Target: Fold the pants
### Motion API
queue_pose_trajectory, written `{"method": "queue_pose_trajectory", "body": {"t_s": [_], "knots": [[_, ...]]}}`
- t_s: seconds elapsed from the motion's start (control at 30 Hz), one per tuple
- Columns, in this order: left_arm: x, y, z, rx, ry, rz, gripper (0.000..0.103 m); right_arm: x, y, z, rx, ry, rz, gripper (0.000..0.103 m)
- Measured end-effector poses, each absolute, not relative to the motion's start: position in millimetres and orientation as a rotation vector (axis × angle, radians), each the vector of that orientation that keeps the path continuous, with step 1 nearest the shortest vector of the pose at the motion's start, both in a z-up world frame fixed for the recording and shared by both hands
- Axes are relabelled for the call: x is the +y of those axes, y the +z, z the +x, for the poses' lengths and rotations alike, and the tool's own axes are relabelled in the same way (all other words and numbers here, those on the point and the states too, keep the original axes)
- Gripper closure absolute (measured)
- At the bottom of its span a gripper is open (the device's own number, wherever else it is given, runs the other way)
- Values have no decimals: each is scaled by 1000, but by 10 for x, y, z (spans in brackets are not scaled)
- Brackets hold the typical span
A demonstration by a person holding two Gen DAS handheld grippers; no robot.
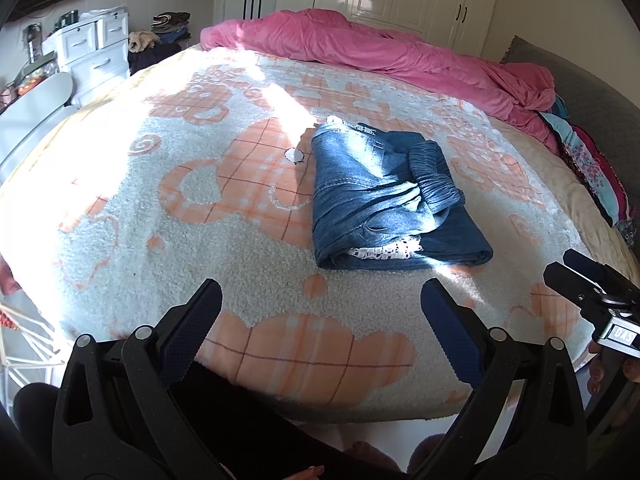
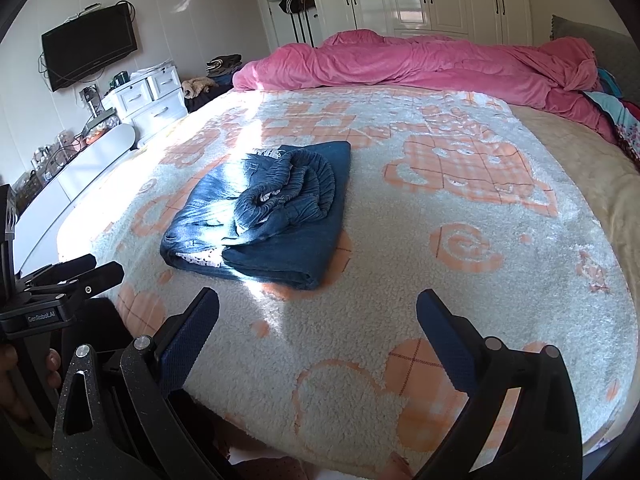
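A fluffy white blanket with orange checked cartoon shapes [image 1: 248, 216] covers the bed and fills most of both views. Beyond the blanket's far edge a crumpled pink duvet [image 1: 360, 44] lies heaped across the bed. On the blanket, about midway between that duvet and the near edge, sits the folded blue denim pants [image 1: 384, 196], a compact bundle with the gathered waistband on top and a strip of white patterned lining showing at the near fold; a band of sunlight crosses it. The black left gripper [image 1: 322, 312] hangs over the blanket's near edge, fingers spread wide, holding nothing, well apart from the pants. The black right gripper [image 2: 318, 320] hangs likewise, fingers wide and empty.
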State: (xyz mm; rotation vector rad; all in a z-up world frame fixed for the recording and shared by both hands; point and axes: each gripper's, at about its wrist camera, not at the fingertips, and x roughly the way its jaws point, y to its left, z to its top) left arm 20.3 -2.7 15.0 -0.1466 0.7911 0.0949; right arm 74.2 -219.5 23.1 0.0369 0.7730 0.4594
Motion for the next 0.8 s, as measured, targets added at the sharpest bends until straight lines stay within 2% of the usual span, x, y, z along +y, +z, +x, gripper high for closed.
{"method": "queue_pose_trajectory", "body": {"t_s": [0.8], "knots": [[85,33,288,839,85,-138,10,-2309,142,889,803,399,36,5]]}}
